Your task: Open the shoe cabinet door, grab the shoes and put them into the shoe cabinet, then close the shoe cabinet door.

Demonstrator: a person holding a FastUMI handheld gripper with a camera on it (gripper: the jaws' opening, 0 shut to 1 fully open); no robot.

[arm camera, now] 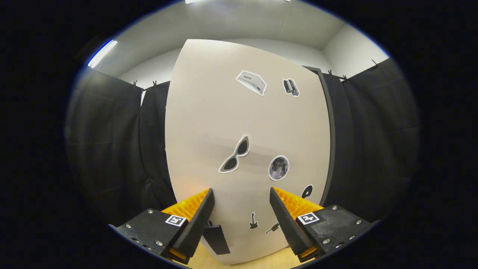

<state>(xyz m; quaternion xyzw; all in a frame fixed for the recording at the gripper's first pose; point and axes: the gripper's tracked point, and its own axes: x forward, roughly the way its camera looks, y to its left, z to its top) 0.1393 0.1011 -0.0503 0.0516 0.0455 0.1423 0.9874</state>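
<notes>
The booth's black cloth wall (108,149) hangs from clips on both sides of the scene, with a pale room wall and ceiling above it and a strip light high up beyond the left finger.

Straight ahead of the gripper (242,196) stands the shoe cabinet door (209,123), a tall off-white panel that takes up most of the space beyond the fingers. Along its right side a dark edge of the shoe cabinet (330,130) shows; whether the door is fully shut against it or slightly ajar cannot be told.

Below the door, between the fingers, lies a strip of light wooden floor (269,260).

The gripper's two fingers are spread wide apart with nothing between them, their tips close to the door's lower half; whether they touch it is unclear.

A small dark handle (216,239) sits at the door's lower part, just inside the left finger.

Stickers dot the door: a sunglasses sticker (235,155) just ahead of the fingers' gap, a moon sticker (278,167) above the right fingertip, a disc sticker (307,191) just beside that fingertip, two little guitar stickers (254,220) low between the fingers, and, farther up, a white box sticker (251,82) and a books sticker (291,87).
</notes>
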